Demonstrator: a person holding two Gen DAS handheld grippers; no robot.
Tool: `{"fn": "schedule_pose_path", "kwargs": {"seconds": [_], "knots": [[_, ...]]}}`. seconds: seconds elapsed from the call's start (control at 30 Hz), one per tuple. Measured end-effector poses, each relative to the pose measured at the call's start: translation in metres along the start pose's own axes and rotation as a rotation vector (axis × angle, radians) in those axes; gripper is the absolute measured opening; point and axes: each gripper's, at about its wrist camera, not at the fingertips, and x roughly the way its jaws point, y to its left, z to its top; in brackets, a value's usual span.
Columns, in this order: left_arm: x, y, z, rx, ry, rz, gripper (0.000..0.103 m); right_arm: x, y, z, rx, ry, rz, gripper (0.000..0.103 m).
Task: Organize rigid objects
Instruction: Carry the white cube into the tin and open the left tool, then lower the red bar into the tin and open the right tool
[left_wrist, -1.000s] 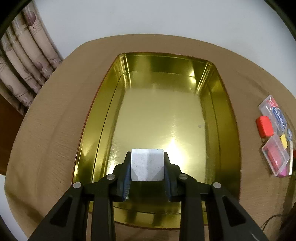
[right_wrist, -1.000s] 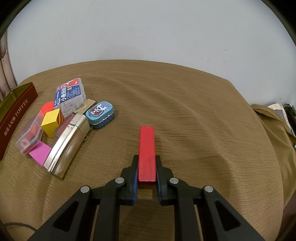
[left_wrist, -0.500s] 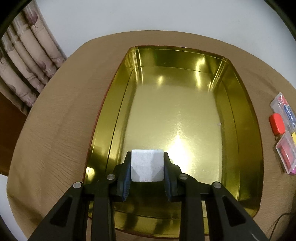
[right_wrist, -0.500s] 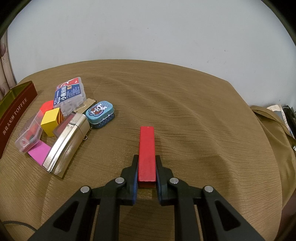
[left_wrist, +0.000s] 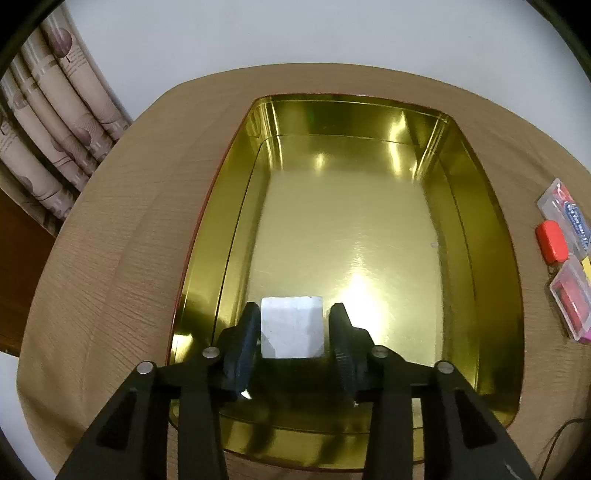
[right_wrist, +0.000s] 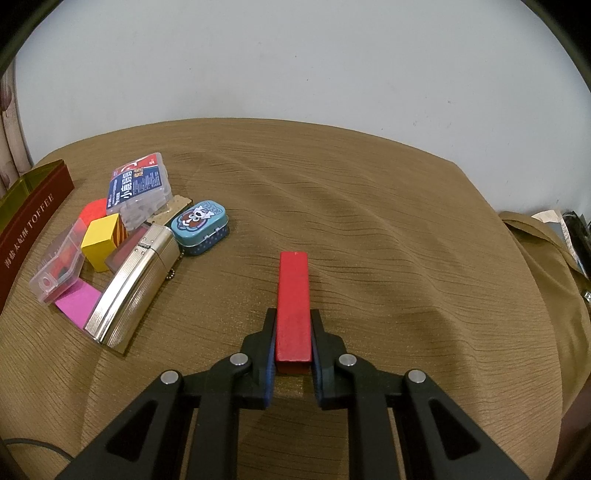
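In the left wrist view a white speckled block (left_wrist: 291, 328) sits in the near end of a shiny gold tin (left_wrist: 351, 221). My left gripper (left_wrist: 293, 314) straddles the block. Its jaws are opening, with a thin gap showing beside the block on the right. In the right wrist view my right gripper (right_wrist: 293, 317) is shut on a long red bar (right_wrist: 293, 288), which points forward above the brown cloth.
Left of the red bar lies a cluster: a blue-labelled clear box (right_wrist: 138, 188), yellow block (right_wrist: 100, 242), ribbed silver case (right_wrist: 136, 288), blue cartoon tin (right_wrist: 201, 227), small clear box (right_wrist: 59, 271) and pink piece (right_wrist: 77, 306). The tin's dark red side (right_wrist: 29, 229) is far left. Curtains (left_wrist: 48, 147) hang beyond the table.
The left jaws, clamped on the white block before, have spread away from its sides. The tin shifted slightly in the left view. The right gripper and red bar are unchanged.
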Motion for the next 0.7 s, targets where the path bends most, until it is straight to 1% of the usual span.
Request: {"fn": "schedule_pose_path", "kwargs": {"seconds": [0.07, 0.13, 0.23, 0.3, 0.47, 0.53, 0.6, 0.7], "knots": [[-0.003, -0.001, 0.001, 0.006, -0.006, 0.000, 0.049, 0.000, 0.000, 0.000, 0.000, 0.001, 0.000, 0.015], [-0.006, -0.002, 0.002, 0.012, -0.015, 0.006, 0.054, 0.000, 0.000, 0.000, 0.000, 0.002, 0.001, 0.015], [-0.013, -0.003, 0.004, 0.017, -0.028, 0.007, 0.057, 0.000, -0.001, 0.000, -0.001, 0.003, 0.000, 0.016], [-0.018, 0.001, 0.005, 0.006, -0.035, -0.009, 0.058, 0.001, -0.001, 0.000, -0.002, 0.005, 0.000, 0.016], [-0.037, 0.023, 0.009, -0.058, -0.075, -0.046, 0.064, 0.001, -0.001, 0.001, -0.003, 0.009, -0.001, 0.016], [-0.041, 0.030, 0.007, -0.076, -0.069, -0.084, 0.065, 0.001, 0.000, 0.001, -0.007, 0.009, -0.005, 0.016], [-0.043, 0.036, 0.006, -0.094, -0.080, -0.115, 0.065, 0.001, 0.000, 0.001, -0.005, 0.009, -0.002, 0.016], [-0.052, 0.043, 0.003, -0.090, -0.098, -0.112, 0.065, 0.001, 0.000, 0.001, -0.001, 0.009, 0.002, 0.015]]}}
